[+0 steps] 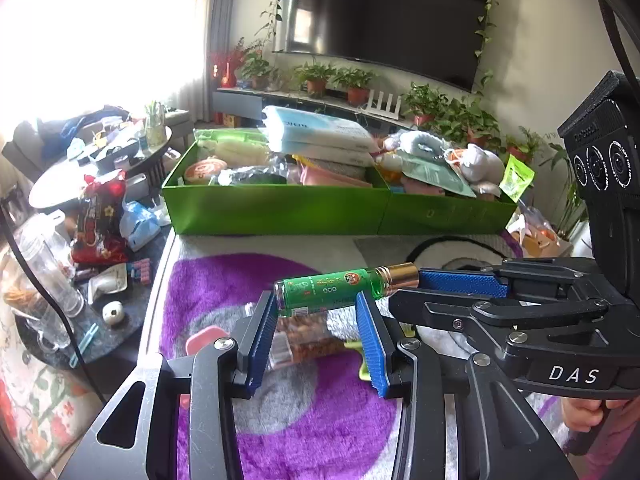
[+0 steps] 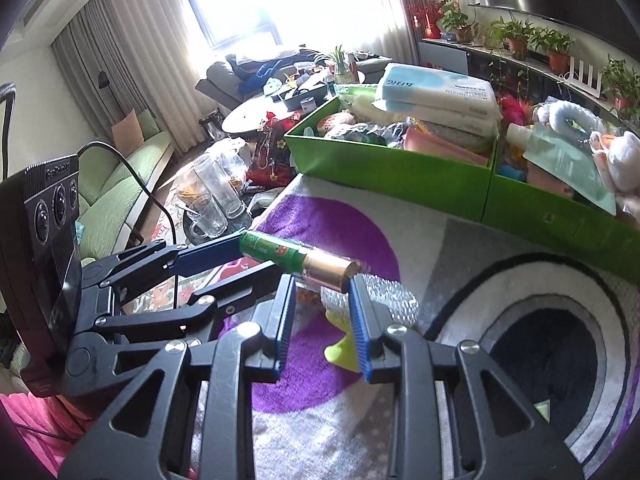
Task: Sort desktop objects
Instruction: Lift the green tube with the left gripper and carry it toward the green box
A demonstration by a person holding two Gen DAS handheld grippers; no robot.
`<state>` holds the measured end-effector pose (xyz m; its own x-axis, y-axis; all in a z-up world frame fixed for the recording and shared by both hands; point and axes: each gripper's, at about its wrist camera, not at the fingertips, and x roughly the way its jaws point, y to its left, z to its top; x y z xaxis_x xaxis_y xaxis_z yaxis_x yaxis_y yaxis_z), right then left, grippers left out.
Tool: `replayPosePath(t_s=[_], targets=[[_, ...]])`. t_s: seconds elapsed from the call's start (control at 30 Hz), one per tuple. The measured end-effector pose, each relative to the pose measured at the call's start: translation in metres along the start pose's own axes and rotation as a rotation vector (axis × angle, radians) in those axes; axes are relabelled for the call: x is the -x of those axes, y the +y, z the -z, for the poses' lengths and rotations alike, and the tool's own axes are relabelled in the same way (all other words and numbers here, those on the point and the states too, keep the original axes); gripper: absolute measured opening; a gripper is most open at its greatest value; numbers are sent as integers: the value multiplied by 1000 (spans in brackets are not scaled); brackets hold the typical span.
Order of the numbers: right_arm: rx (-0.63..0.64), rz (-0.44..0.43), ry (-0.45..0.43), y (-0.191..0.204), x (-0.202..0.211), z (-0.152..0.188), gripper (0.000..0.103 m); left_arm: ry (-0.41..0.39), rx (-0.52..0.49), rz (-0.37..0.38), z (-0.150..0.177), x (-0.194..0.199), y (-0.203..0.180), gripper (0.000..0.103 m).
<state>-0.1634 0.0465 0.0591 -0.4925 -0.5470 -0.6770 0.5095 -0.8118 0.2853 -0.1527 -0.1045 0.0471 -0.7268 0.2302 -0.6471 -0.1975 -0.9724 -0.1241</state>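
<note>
A small green glass bottle [image 1: 328, 290] with a gold cap [image 1: 398, 274] hangs level above a purple and grey rug [image 1: 216, 280], held from both ends. My left gripper [image 1: 318, 300] is shut on the green labelled body. My right gripper [image 1: 406, 288] comes in from the right and is shut on the cap. In the right wrist view the gold cap [image 2: 332, 274] sits between the blue pads of my right gripper [image 2: 322, 284], and my left gripper [image 2: 256, 254] reaches in from the left onto the bottle's green body [image 2: 276, 250].
Two green boxes [image 1: 276, 208] [image 1: 444, 212] heaped with tissue packs, pouches and soft toys stand at the rug's far edge. A clear snack jar [image 1: 304, 340], a pink lid and a yellow-green clip [image 2: 340, 352] lie under the bottle. Glass jars [image 2: 212, 196] and a red snack bag [image 1: 100, 220] crowd the low table at left.
</note>
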Motion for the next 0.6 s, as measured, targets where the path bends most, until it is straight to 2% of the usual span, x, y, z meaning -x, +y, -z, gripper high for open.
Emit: replayPosePath(t_s=[0.6], targets=[[5, -7, -42, -5, -12, -35, 29, -38, -6, -17, -31, -14, 16, 41]])
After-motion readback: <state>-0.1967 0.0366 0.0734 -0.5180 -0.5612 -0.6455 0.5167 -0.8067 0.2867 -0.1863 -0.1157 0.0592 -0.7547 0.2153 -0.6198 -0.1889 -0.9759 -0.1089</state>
